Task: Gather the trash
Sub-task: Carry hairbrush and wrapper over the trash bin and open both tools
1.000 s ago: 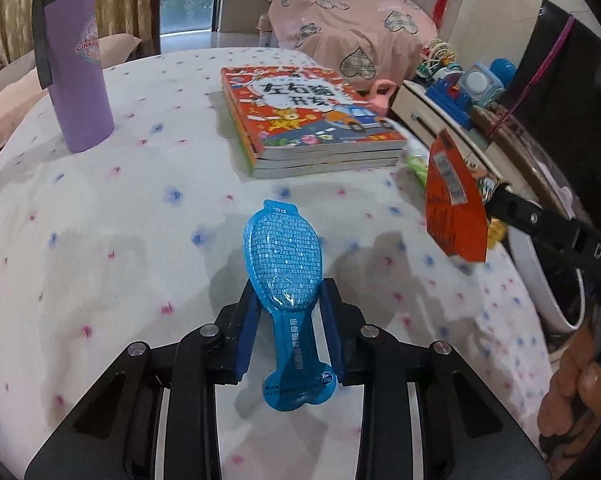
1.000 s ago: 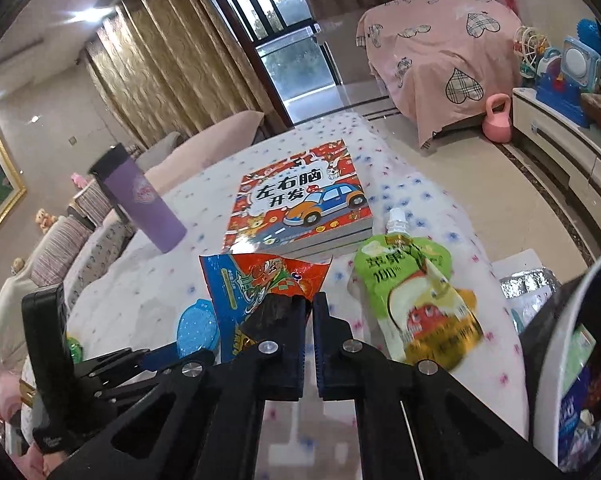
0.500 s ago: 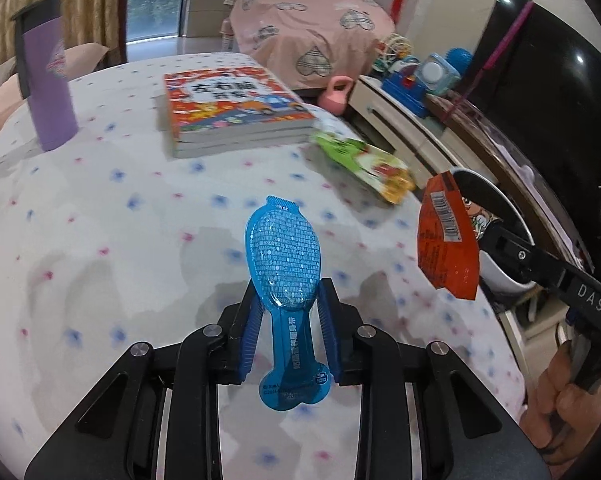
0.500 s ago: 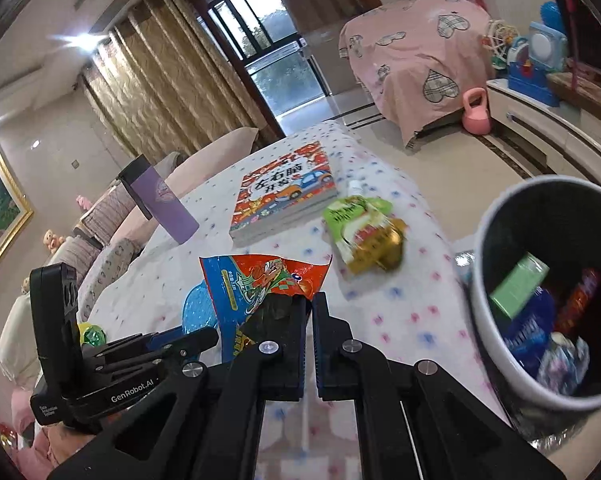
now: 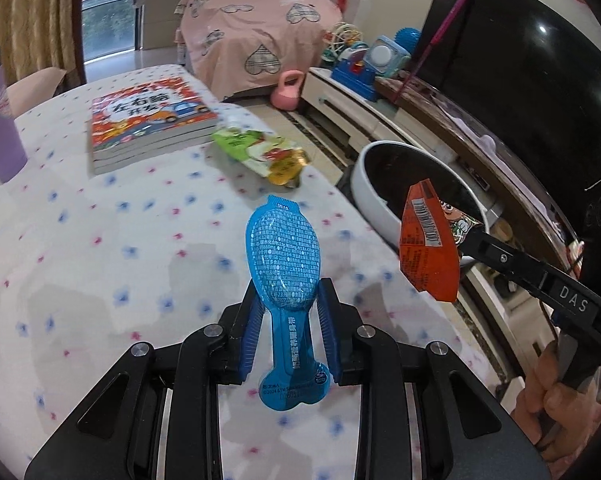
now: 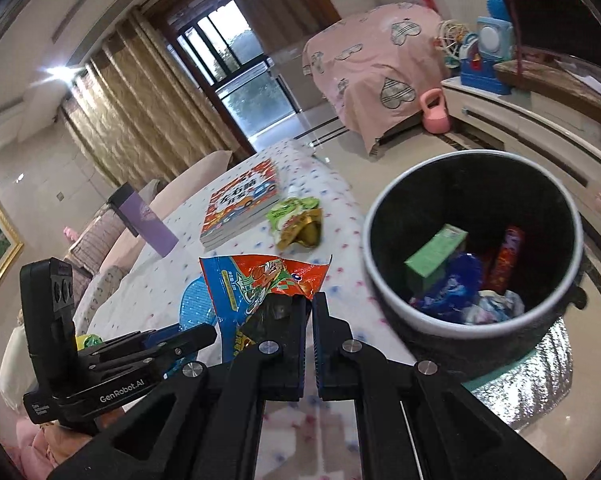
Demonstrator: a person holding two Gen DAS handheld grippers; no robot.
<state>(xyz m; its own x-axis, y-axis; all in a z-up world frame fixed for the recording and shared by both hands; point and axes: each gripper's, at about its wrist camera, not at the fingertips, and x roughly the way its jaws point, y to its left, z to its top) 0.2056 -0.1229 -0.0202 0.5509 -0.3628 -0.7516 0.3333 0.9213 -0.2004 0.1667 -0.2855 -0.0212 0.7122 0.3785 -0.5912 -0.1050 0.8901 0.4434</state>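
The left gripper (image 5: 288,316) pinches a blue packet (image 5: 286,276) by its narrow neck, the wide end pointing up and away over the spotted worktop (image 5: 100,248). The right gripper (image 6: 313,307) has its jaws pressed almost together on a corner of a red snack wrapper (image 6: 260,280), which hangs in the air near the worktop's edge. From the left wrist view that wrapper (image 5: 428,248) sits just in front of the bin (image 5: 380,196), beside the worktop. The bin's rim (image 6: 384,304) is white, its inside dark, and it holds a green box (image 6: 436,256), a red stick pack (image 6: 510,256) and blue wrappers (image 6: 452,288). On the worktop lie a green pouch (image 5: 260,152), just beside a stack of books (image 5: 148,128), and a purple cup (image 6: 146,220) stands further back.
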